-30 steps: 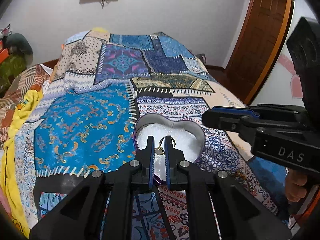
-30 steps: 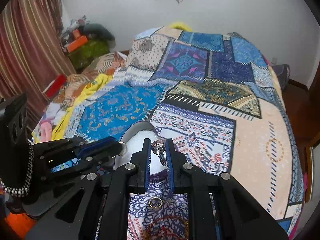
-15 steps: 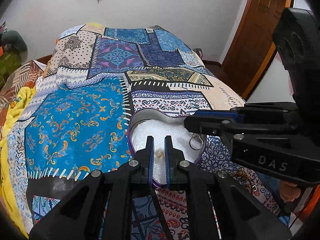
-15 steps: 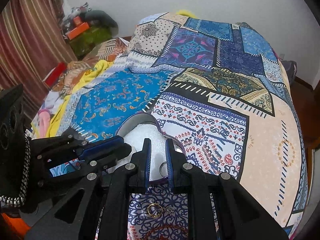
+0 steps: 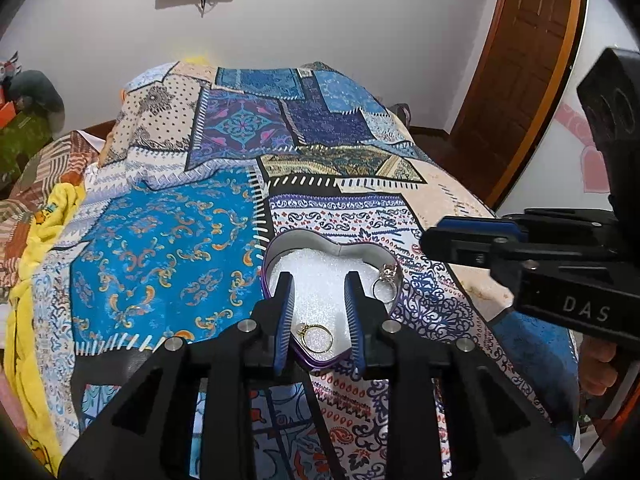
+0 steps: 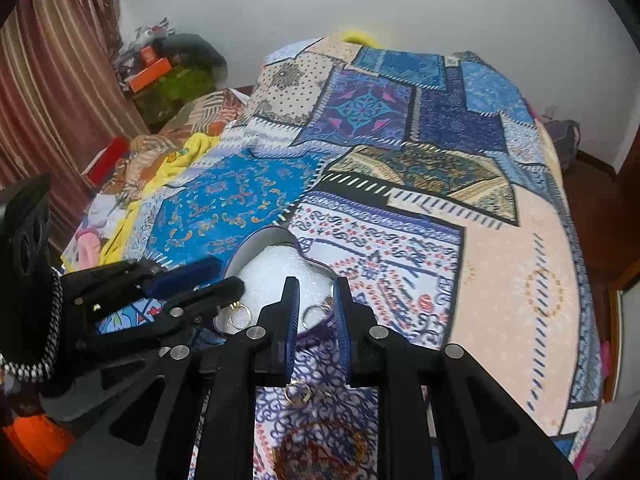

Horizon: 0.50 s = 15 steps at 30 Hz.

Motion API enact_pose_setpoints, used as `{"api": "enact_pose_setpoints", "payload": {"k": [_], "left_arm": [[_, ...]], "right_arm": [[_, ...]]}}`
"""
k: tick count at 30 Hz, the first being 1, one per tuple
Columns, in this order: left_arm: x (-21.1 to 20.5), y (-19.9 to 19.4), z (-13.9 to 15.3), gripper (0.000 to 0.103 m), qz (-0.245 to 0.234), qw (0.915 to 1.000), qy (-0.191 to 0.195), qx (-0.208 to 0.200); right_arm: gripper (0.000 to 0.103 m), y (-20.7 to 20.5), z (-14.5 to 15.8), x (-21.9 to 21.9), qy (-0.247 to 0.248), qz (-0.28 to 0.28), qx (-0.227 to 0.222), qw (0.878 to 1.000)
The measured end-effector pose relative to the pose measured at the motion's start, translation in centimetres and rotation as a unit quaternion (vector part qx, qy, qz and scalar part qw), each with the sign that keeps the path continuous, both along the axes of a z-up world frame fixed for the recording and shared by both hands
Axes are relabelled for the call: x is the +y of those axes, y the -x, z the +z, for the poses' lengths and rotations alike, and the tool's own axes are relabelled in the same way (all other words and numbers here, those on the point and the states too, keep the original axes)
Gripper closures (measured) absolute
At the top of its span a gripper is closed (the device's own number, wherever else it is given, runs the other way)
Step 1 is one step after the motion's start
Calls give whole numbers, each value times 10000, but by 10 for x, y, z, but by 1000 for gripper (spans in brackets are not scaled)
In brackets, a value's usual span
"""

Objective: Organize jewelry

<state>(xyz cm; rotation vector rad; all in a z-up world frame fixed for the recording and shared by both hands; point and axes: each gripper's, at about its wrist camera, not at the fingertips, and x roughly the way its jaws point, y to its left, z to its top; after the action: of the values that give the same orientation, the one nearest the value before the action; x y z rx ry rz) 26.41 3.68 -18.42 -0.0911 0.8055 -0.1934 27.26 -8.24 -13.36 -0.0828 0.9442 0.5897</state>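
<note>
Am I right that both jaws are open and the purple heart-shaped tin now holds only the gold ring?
Not quite. Both sets of jaws are open, but the purple heart-shaped tin holds two rings: the gold ring near its point and a silver stone-set ring against its right wall. The left wrist view shows both.

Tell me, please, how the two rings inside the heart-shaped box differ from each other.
The gold ring lies flat near the point of the heart-shaped box; the silver ring leans against its right wall. The gold one looks plainer, while the silver one carries a larger ornate top. Both rest on the white foam, with neither claw gripping them.
</note>
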Motion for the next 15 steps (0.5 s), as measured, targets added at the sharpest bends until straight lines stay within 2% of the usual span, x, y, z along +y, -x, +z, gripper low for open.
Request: {"api": "enact_pose_setpoints", "payload": {"k": [3, 7, 15], "left_arm": [[0, 7, 8, 78, 30, 10000, -55, -65], [1, 15, 16, 71, 76, 9999, -85, -93], [-2, 37, 27, 67, 151, 9998, -104, -78]], "right_arm": [[82, 6, 7, -8, 23, -65, -104, 9999], [62, 17, 16, -16, 93, -187, -326, 9992], [61, 38, 25, -32, 249, -359, -539, 9976]]}}
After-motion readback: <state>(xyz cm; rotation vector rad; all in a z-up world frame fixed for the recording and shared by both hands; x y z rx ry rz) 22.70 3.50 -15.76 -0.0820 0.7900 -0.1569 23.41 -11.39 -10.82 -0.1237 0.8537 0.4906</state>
